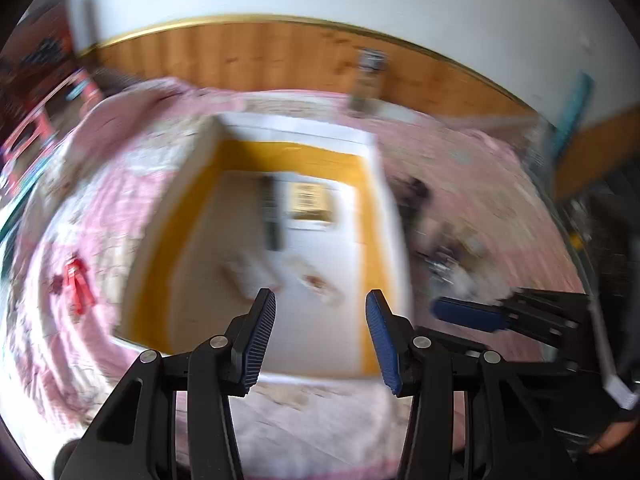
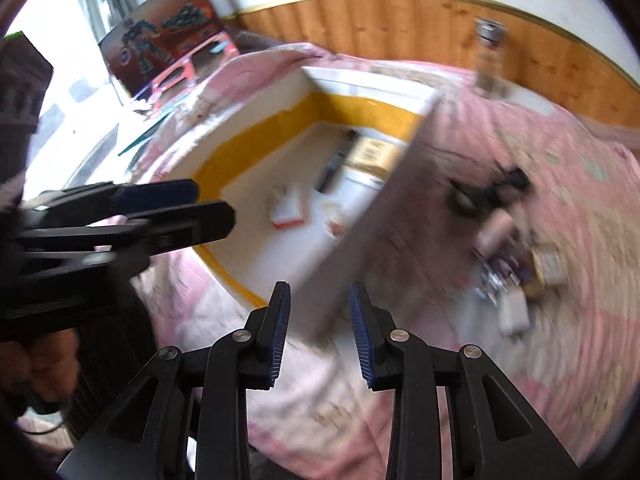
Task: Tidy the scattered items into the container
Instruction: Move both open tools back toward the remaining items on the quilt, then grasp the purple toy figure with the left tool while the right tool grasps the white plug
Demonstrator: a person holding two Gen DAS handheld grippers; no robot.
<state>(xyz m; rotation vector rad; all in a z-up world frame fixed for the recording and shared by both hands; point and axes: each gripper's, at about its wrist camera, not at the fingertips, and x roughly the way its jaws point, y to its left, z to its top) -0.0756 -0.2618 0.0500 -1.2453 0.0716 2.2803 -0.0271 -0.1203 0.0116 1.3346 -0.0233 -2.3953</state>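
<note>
Several blurred items [image 2: 516, 272] right of box [image 2: 360, 240]; bottle [image 2: 490, 56] behind.

No text, brand, number or sign can be read in either view, as both are smeared by motion. Printing is seen on a tan label [image 1: 310, 202] inside the white box [image 1: 372, 216] and on the picture carton [image 2: 160, 46] behind it, but no letters can be made out.
</note>
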